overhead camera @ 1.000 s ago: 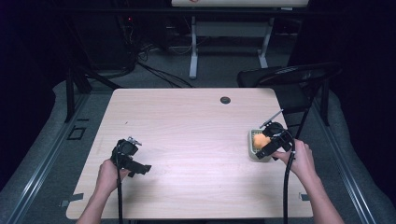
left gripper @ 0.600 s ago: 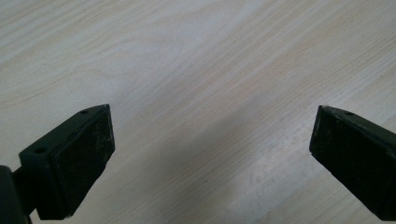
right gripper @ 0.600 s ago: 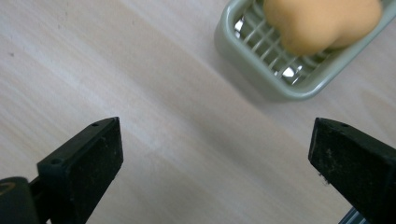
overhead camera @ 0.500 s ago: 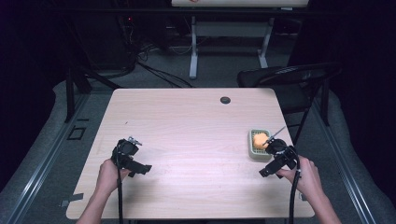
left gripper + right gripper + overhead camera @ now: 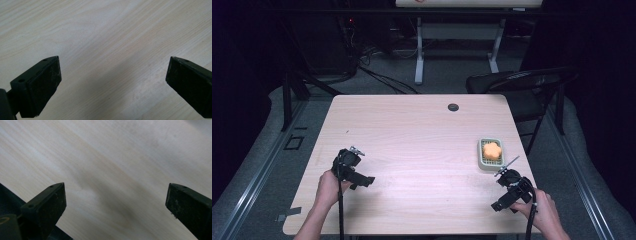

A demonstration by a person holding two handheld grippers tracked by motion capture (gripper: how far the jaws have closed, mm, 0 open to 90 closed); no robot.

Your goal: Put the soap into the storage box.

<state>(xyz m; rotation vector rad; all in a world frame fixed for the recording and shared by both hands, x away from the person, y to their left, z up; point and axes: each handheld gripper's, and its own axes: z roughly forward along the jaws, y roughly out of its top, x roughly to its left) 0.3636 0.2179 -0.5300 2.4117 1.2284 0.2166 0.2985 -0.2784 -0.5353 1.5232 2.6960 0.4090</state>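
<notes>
From the high view, an orange flower-shaped piece lies in a small pale green rectangular tray near the light wooden worktop's right edge, just beyond the right claw. Both gripper views reveal wide-open, empty jaws over bare wood; the left claw sits well apart.

the high view looks forward and down from above the person's side, taking in the whole pale wooden surface, a folding chair beyond its far right corner and dark floor all around. the left gripper view sits very close to the surface, looking down along its two black fingers at bare wood grain. the right gripper view is equally close and faces the surface past its own fingers, with the near edge at its lower left. all three views share that wooden top.
</notes>
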